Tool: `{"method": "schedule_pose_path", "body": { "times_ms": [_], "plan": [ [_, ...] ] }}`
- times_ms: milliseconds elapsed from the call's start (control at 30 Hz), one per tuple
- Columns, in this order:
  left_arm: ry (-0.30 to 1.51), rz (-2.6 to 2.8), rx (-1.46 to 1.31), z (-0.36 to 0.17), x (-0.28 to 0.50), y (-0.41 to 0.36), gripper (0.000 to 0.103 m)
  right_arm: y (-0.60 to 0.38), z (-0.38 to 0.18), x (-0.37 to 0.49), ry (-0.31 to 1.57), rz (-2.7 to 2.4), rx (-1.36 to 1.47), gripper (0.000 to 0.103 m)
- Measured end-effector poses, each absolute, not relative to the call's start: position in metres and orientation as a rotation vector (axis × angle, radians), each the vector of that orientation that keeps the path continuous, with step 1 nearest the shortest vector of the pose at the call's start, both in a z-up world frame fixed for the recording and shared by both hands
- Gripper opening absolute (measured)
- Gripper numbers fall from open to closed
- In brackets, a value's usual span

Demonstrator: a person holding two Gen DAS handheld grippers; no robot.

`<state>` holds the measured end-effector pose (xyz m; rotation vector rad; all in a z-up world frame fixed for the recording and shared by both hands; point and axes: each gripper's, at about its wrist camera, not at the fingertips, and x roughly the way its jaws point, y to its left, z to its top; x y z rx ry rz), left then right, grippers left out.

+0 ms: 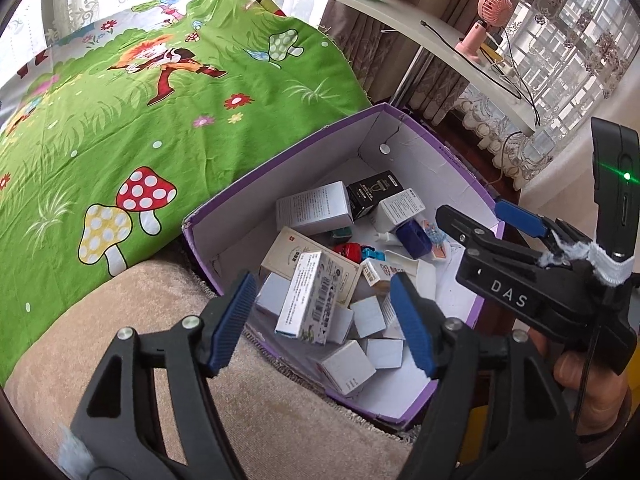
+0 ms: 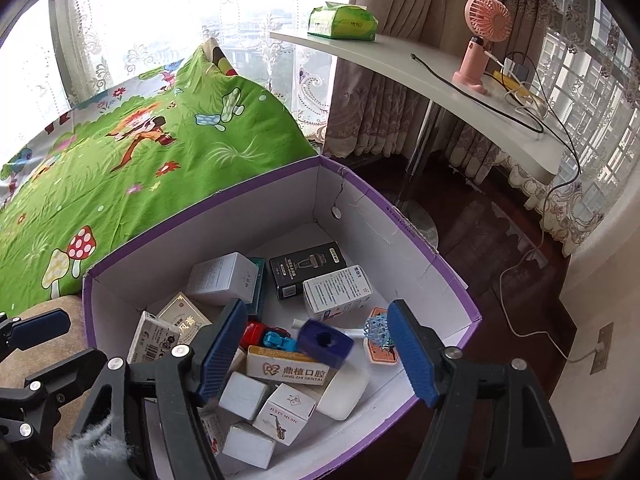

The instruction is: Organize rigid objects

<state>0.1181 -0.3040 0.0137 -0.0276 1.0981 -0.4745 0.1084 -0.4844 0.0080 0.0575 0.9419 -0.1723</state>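
Note:
A purple cardboard box with a white inside stands beside the bed and holds several small cartons and toys. A tall white carton falls or lies tilted on the pile between my left fingers, free of them. My left gripper is open above the box's near end. My right gripper is open and empty over the box middle, above a blue block and a white dental carton. The right gripper also shows in the left wrist view.
A green mushroom-print bedspread covers the bed to the left. A beige cushion lies under the box's near corner. A white curved table carries a pink fan and a tissue pack. Cables hang to a wall socket.

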Motion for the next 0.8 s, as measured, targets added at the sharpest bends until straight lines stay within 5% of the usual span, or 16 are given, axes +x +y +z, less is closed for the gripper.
{"method": "schedule_pose_path", "body": {
  "times_ms": [800],
  "plan": [
    [1.130, -0.481, -0.090, 0.011, 0.069, -0.270, 0.101, -0.446, 0.006, 0.063, 1.024, -0.174, -0.002, 0.079]
  ]
}}
